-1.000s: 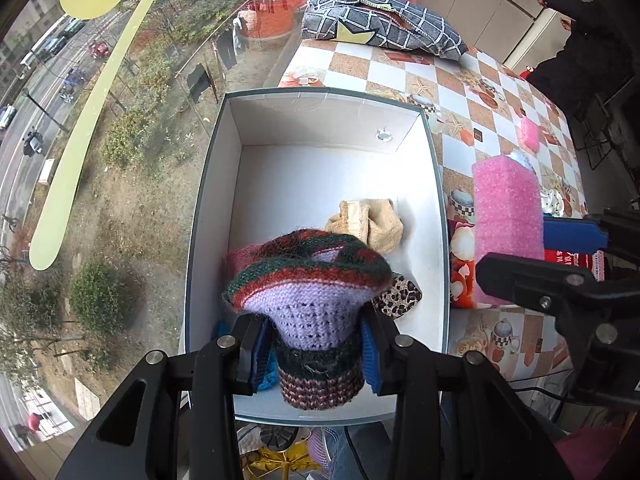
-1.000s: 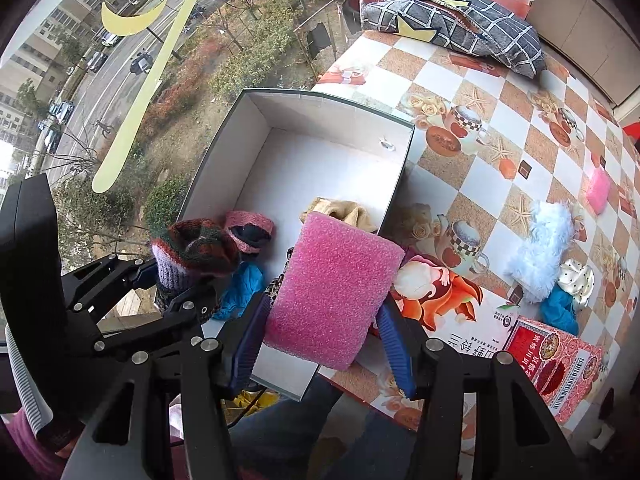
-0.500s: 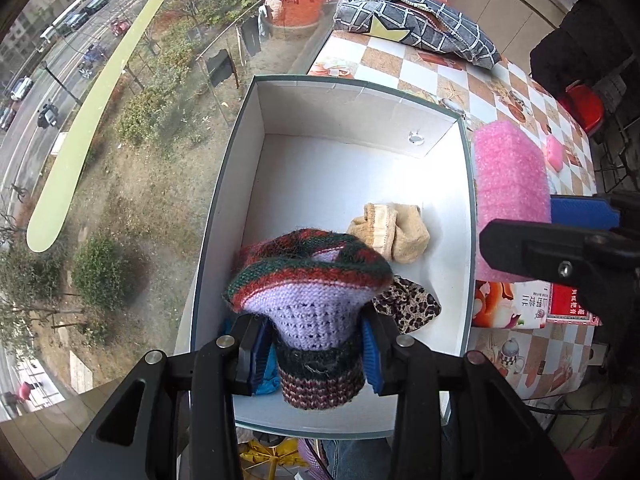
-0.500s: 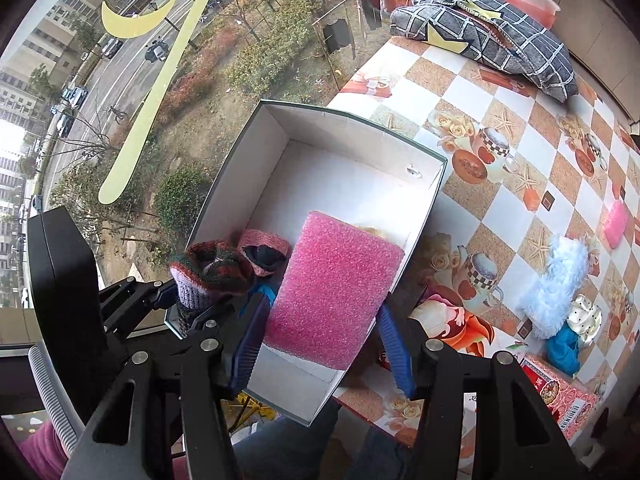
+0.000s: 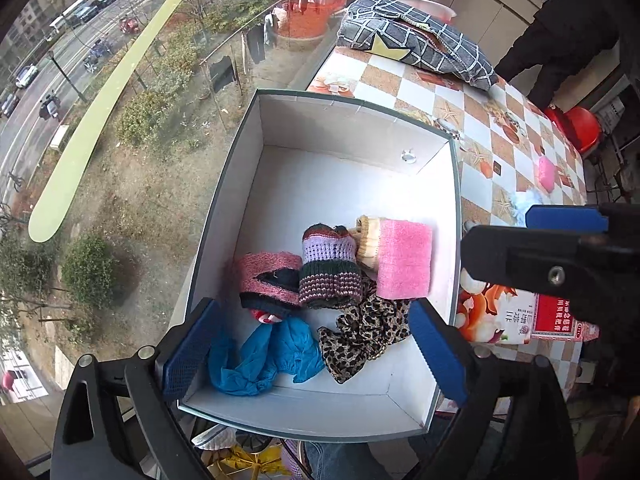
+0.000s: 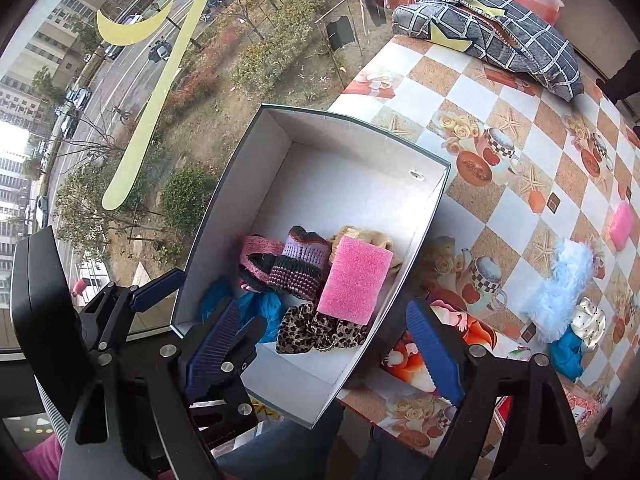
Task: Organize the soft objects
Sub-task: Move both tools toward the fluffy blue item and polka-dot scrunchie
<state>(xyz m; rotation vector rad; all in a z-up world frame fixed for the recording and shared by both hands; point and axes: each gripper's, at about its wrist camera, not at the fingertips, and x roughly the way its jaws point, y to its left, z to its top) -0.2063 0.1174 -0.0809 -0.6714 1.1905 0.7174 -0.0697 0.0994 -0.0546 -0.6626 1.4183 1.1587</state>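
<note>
A white box [image 5: 340, 128] with a dark green rim stands at the table's window edge. Inside lie a purple striped knit hat [image 5: 330, 268], a pink sponge [image 5: 404, 258], a pink knit piece [image 5: 266, 276], a blue cloth [image 5: 264, 352], a leopard cloth [image 5: 366, 336] and a beige sock [image 5: 366, 240]. My left gripper [image 5: 312, 308] hovers over the box's near end, jaws opening, nothing pressed between the pads. My right gripper [image 6: 324, 306] hangs above the sponge [image 6: 356, 280] and hat [image 6: 300, 264], jaws also opening and bare.
On the checked tablecloth [image 6: 500, 120] lie a grey grid cushion [image 6: 492, 28], a fluffy light-blue item [image 6: 560, 292], a small pink sponge [image 6: 622, 220], a dotted white cloth [image 6: 588, 320] and a red packet [image 5: 556, 316]. Window glass runs along the left. A person in dark clothes [image 5: 560, 40] stands far right.
Both grippers have opened wide. The knit hat left the left gripper and the pink sponge left the right one; both now lie inside the box among the other soft items.
</note>
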